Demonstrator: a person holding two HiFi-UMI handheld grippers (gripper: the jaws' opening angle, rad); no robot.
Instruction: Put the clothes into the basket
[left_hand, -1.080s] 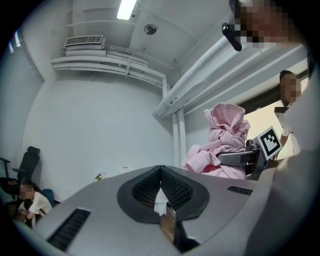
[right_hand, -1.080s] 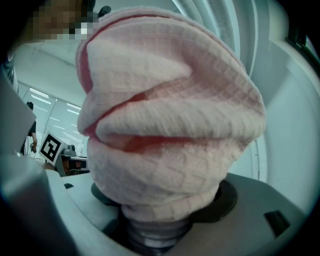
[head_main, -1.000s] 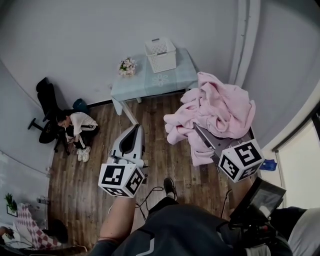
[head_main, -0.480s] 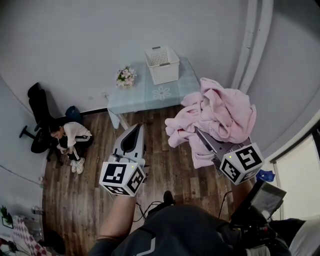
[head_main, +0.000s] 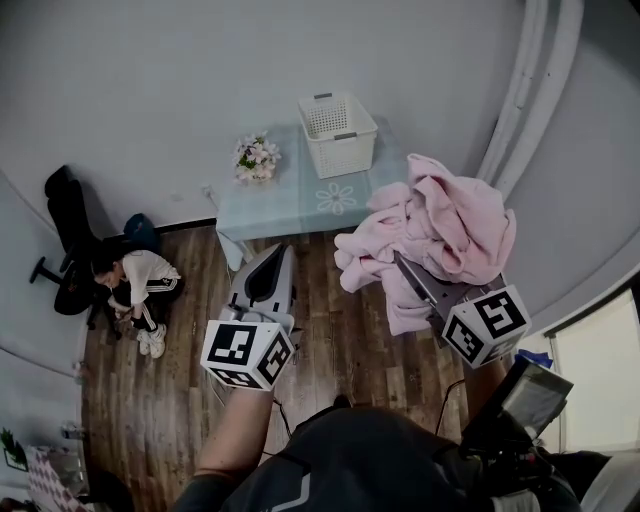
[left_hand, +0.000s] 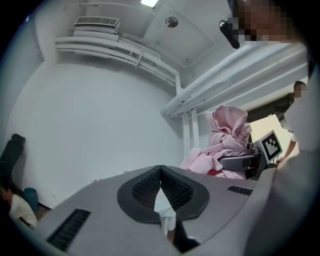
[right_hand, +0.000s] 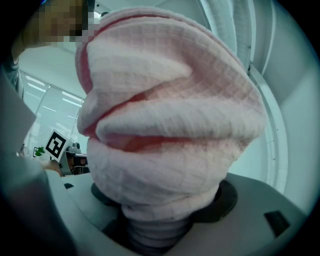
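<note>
- Our right hand-held gripper (head_main: 412, 275) was clamped on a bundle of pink clothes (head_main: 440, 225). The bundle was bunched thick between its jaws and held up in the air, level with us.
- Our left hand-held gripper (head_main: 272, 262) was clenched with its jaw tips together and nothing between them.
- The basket (head_main: 350, 155) stood on the counter (head_main: 290, 200) by the wall, well apart from the clothes, and we saw nothing pink inside it.
- We judged the pick-up done. The carry to the counter and the drop into the basket were left.
- We counted two hand-held grippers, one pink bundle (how many garments it held we could not tell), one basket, one counter and one bunch of flowers (head_main: 256, 157) beside the basket.
</note>
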